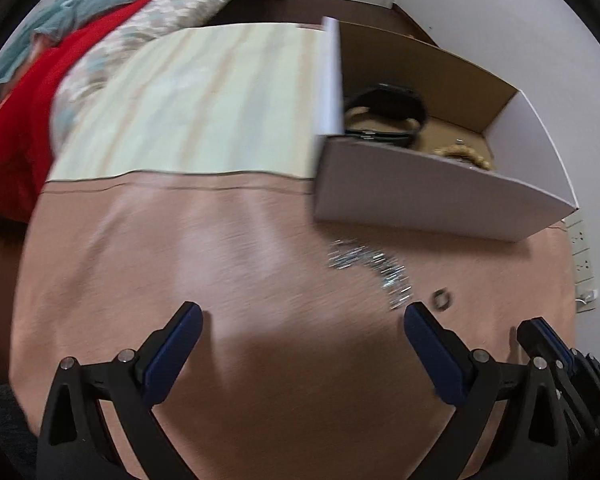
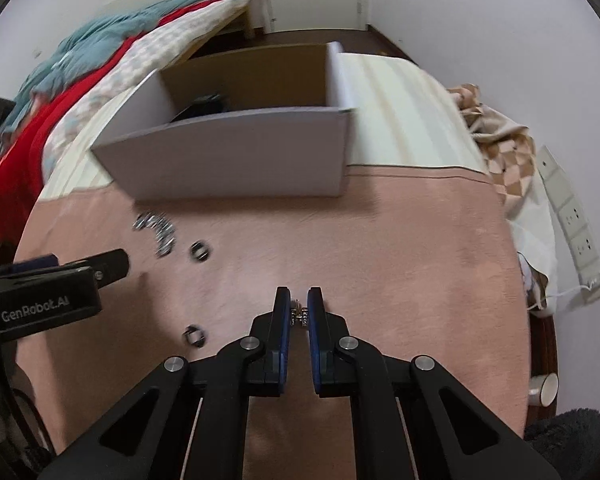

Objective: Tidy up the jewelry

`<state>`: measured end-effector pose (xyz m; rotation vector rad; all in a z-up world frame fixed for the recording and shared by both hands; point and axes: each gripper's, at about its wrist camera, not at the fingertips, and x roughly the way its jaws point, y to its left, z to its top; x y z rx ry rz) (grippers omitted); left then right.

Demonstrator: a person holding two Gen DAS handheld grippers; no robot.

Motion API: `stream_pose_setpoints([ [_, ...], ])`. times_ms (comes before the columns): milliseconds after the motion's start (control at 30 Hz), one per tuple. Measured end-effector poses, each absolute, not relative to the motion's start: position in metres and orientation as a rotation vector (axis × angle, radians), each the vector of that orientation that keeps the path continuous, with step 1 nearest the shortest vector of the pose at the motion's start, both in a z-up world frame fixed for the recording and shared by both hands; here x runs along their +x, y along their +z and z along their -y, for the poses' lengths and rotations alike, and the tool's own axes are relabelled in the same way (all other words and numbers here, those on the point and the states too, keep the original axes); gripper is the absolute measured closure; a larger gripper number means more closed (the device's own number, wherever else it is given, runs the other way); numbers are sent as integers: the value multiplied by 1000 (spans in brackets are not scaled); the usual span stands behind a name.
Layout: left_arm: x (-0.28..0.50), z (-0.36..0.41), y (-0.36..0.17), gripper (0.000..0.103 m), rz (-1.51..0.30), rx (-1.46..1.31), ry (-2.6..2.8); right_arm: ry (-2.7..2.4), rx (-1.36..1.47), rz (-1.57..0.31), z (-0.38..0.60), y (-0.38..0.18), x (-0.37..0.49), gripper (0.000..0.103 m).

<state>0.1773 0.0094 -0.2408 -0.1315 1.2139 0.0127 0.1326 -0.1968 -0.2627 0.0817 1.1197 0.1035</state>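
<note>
Small glittering ring [image 2: 299,316] between closed right gripper [image 2: 299,307] jaws.

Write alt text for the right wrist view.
The right gripper pinches a small jewelry piece above a pink cloth. Ahead stands an open cardboard box; a silver chain and two rings lie left.

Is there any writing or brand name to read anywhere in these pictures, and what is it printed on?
"GenRobot.AI": white letters on the black body of the left tongs, seen from the right wrist camera.
No other writing shows: the box, the cloth and the wall sockets carry no readable text.
</note>
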Motion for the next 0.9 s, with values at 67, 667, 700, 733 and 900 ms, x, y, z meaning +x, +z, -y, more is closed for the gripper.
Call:
stream_pose_setpoints([
  [67,182,3,-242,8,-1209,-101,7,77,95,-1114,207,-260,137,94],
  [667,157,-11,-230,100,-1178,-103,-118,35,186,-1083,231,-245,142,94],
  [700,152,-18,-227,100,-1183,-123,-120,37,193,-1076,233,-242,142,94],
  [733,149,-22,-224,100,-1182,-133,-122,41,200,-1071,233,-239,141,94],
  [900,138,-35,-195,100,-1146,-159,-155,81,234,-1044,230,-218,143,94],
])
